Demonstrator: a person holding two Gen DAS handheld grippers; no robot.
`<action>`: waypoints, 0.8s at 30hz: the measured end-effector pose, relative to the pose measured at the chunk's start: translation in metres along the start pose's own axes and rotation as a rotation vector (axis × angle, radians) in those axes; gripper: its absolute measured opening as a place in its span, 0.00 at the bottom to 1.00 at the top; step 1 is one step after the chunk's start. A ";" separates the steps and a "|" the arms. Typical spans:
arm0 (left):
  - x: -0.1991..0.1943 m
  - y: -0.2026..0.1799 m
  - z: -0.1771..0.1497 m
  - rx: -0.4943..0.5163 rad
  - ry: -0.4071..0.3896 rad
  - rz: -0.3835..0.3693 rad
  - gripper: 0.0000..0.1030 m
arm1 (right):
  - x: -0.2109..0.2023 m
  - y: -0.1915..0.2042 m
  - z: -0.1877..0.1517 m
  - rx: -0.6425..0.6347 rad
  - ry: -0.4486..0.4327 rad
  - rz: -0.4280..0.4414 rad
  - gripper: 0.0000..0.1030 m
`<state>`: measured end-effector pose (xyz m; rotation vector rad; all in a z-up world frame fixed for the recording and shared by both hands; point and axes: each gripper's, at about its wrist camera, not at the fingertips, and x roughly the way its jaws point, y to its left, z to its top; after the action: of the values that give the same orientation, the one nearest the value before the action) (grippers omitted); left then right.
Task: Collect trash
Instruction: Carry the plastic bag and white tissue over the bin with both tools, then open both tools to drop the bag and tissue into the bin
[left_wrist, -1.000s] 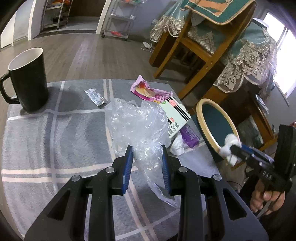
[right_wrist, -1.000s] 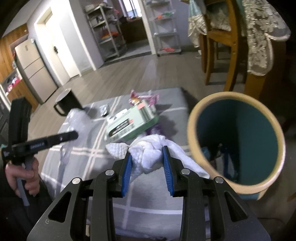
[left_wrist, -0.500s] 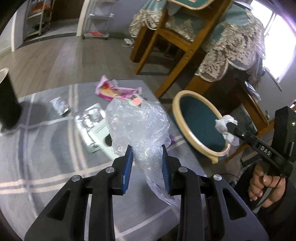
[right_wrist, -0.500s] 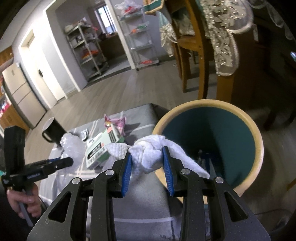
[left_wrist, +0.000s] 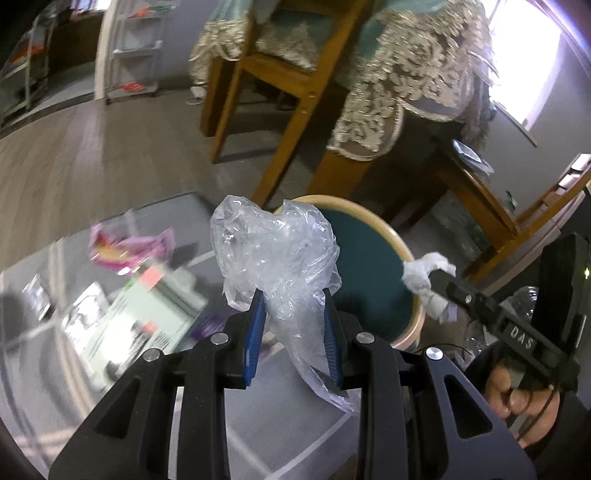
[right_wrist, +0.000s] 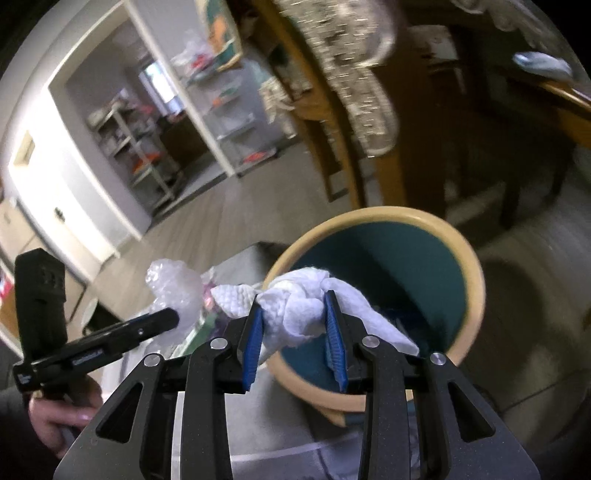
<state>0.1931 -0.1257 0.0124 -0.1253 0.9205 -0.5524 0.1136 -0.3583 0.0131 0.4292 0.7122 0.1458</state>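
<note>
We have both pieces of trash in hand at the teal waste bin (right_wrist: 373, 236), our landmark beside the grey-clothed table (left_wrist: 258, 410). Our left gripper (left_wrist: 293, 332) is clamped narrowly on a crumpled clear plastic bag (left_wrist: 273, 258), which in the left wrist view hangs before the bin's near rim. Our right gripper (right_wrist: 293, 325) pinches a wadded white paper towel (right_wrist: 303, 306), poised over the bin's mouth just inside the near edge.

To drop well, we should carry each load further over the centre of the bin before parting the pads, since the towel's loose tail could catch on the cream rim. The bag is light and clingy; we judge it may stick to a pad, so a wide opening and a small shake would help. We should release one side at a time to keep the grippers apart.

Left on the table, away from the bin, lie a pale green box (left_wrist: 147, 317) and a pink wrapper (left_wrist: 125, 251).
</note>
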 end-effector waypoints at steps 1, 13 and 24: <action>0.008 -0.008 0.006 0.016 0.005 -0.009 0.28 | -0.001 -0.004 0.001 0.017 -0.002 -0.004 0.33; 0.089 -0.044 0.024 0.066 0.131 -0.027 0.28 | -0.005 -0.045 0.005 0.155 -0.022 -0.041 0.33; 0.096 -0.040 0.018 0.074 0.151 0.025 0.62 | 0.002 -0.053 0.006 0.183 -0.009 -0.044 0.33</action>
<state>0.2372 -0.2107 -0.0323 -0.0051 1.0460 -0.5779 0.1178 -0.4071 -0.0068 0.5882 0.7284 0.0368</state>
